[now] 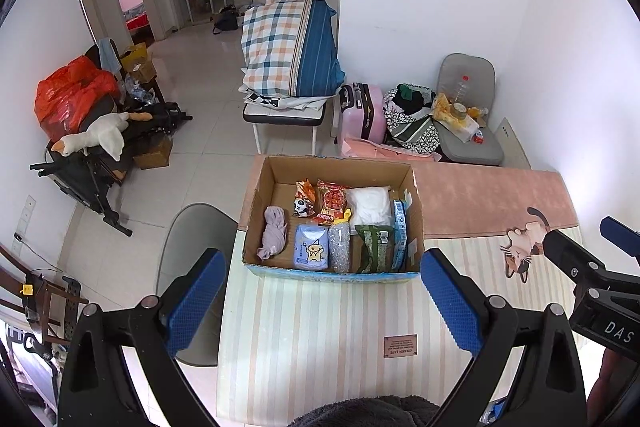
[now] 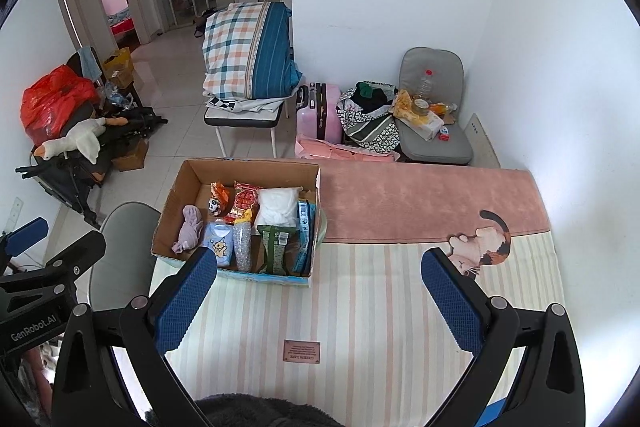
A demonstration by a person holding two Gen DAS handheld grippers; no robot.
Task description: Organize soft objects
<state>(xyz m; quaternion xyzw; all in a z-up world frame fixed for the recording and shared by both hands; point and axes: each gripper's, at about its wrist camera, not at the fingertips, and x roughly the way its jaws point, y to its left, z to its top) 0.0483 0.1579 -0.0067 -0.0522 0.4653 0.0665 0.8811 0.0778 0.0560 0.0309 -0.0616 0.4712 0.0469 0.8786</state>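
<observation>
Both wrist views, one moment. My left claw [image 1: 322,301] hangs above the striped tabletop [image 1: 320,327] with its blue pads spread wide apart and nothing between them. My right claw [image 2: 320,301] is likewise spread wide and holds nothing.

Directly ahead of the left claw, just past its fingertips, I see the open cardboard box [image 1: 332,273] resting on the tabletop. From the right claw the same box [image 2: 236,277] lies ahead and to the left, its near corner just behind that claw's left pad.

Inside the box, from the left claw's side: a rolled lilac cloth [image 1: 274,231] at far left; a light-blue tissue pack [image 1: 311,247] beside it; then a clear bag of small beads [image 1: 339,245], a dark-green packet [image 1: 374,247] and a blue-and-white packet [image 1: 400,235] standing against the right wall. Farther back lie a panda-print snack bag [image 1: 304,201], a red snack bag [image 1: 332,201] and a white soft bundle [image 1: 370,205].

A cat figure [image 1: 522,247] printed on the tabletop cover lies ahead and to the right of the left claw.
</observation>
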